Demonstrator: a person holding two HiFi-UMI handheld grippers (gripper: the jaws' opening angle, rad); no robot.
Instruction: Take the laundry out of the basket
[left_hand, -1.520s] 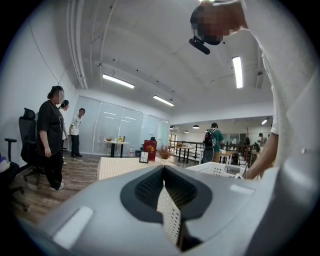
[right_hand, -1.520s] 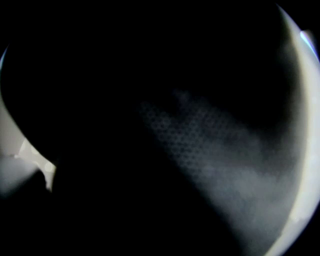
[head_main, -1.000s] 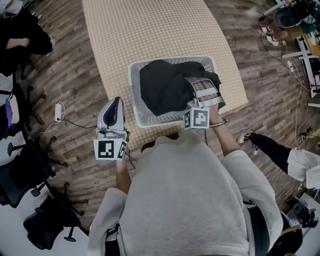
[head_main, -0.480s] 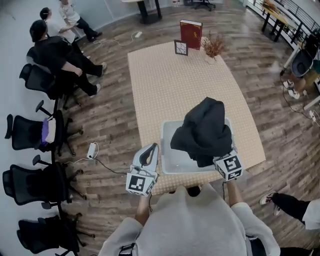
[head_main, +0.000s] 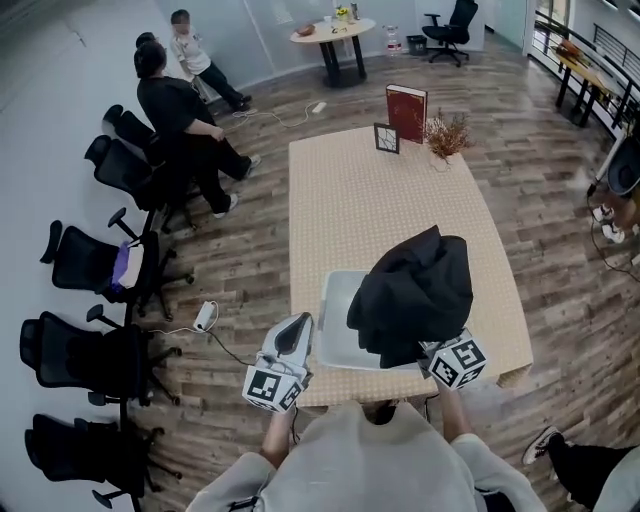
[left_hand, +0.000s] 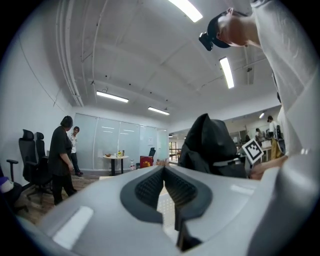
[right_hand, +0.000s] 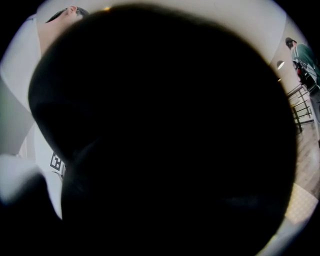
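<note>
A black garment (head_main: 415, 300) hangs bunched above the white laundry basket (head_main: 335, 335), which stands at the near end of the beige table (head_main: 380, 200). My right gripper (head_main: 447, 352) is under the garment's near edge; only its marker cube shows and the fingers are buried in the cloth. In the right gripper view the black garment (right_hand: 165, 135) fills nearly the whole picture. My left gripper (head_main: 293, 335) is held left of the basket, its jaws closed together with nothing between them. The left gripper view shows the raised garment (left_hand: 207, 145) to the right of the left gripper (left_hand: 163, 169).
A red book (head_main: 406, 112), a small picture frame (head_main: 386, 138) and dried flowers (head_main: 447, 135) stand at the table's far end. Office chairs (head_main: 90, 270) line the left side, with people (head_main: 175, 110) beyond them. A power strip (head_main: 204, 316) lies on the wooden floor.
The black garment has come up out of the basket with my right gripper, which has rolled over. My left gripper has risen beside the basket. The head view has tilted up toward the room.
</note>
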